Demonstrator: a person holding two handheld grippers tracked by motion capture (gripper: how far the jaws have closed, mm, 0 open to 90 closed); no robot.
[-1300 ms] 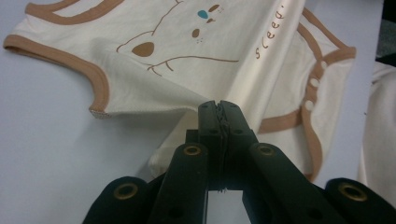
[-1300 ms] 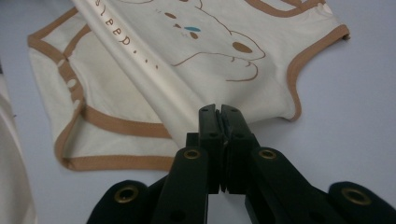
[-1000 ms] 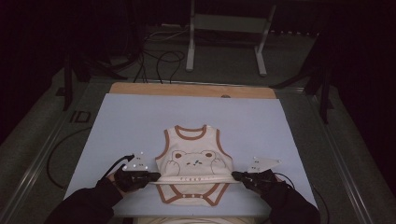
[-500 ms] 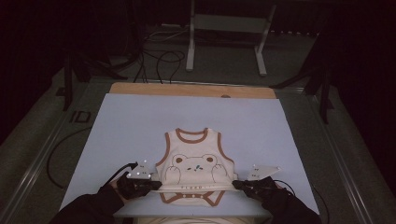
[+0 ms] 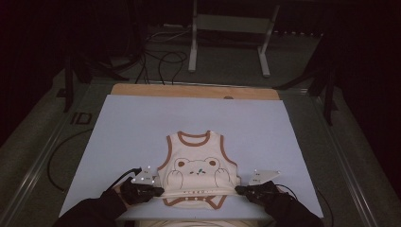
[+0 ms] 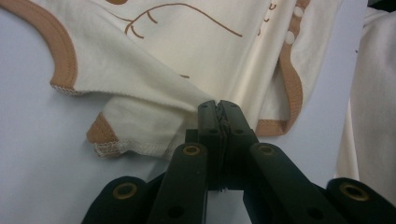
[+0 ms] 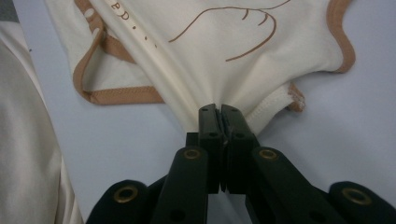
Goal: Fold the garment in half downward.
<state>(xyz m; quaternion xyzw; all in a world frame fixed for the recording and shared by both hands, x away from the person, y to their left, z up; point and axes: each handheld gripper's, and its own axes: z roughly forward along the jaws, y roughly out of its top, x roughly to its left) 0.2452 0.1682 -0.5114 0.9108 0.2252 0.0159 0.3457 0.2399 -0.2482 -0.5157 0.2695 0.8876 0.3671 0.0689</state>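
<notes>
- I have the bodysuit (image 5: 197,172) lying face up on the blue mat (image 5: 123,127), close to my edge of the table, bear print showing.
- My left gripper (image 6: 218,106) is pressed together on a pinch of cloth at the garment's side, just below the armhole; my right gripper (image 7: 218,109) is pinching the opposite side the same way.
- In the high view the left gripper (image 5: 158,191) and right gripper (image 5: 239,189) sit level, and the cloth between them forms a ridge across the lower body.
- I judge the fold as only begun: both sides are gripped and lifted, nothing is laid over yet, and the snap end is not tucked.
- Open room: bare mat lies ahead and to both sides of the garment.
- The near mat edge is right under my hands, so there is little room toward me.
</notes>
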